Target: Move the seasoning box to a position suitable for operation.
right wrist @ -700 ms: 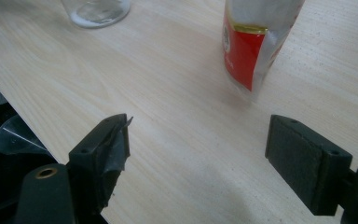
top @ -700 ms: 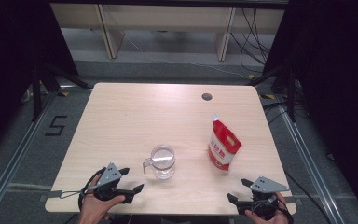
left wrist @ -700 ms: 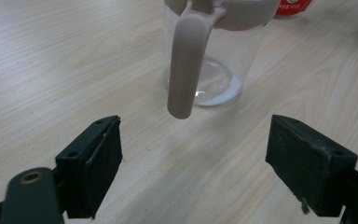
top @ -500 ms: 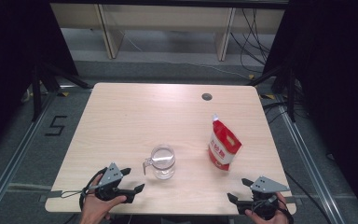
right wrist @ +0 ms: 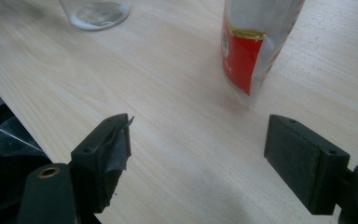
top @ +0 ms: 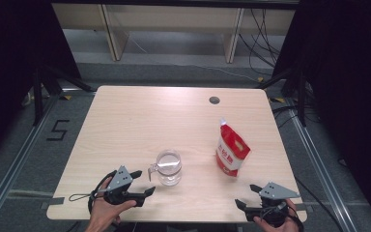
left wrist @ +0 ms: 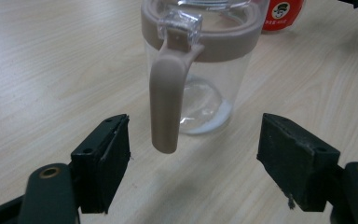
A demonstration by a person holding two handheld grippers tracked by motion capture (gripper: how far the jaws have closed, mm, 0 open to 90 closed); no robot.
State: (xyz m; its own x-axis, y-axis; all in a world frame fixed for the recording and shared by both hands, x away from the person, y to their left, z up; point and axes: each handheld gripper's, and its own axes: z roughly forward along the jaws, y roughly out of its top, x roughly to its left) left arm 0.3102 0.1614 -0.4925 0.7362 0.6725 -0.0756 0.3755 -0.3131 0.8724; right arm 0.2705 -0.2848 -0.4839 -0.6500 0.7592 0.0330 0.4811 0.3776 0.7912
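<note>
The jug [top: 168,167] stands near the bench's [top: 140,121] front edge; my left claw [left wrist: 193,154] gapes before its handle [left wrist: 167,102], my right claw [right wrist: 198,158] wide open too.

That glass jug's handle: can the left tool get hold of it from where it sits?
Probably yes. The left tool stands open, facing the handle of the jug, with nothing between them.

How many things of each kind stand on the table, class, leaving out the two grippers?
Clear glass jug with handle: 1
Red and white pouch: 1
Total: 2
</note>
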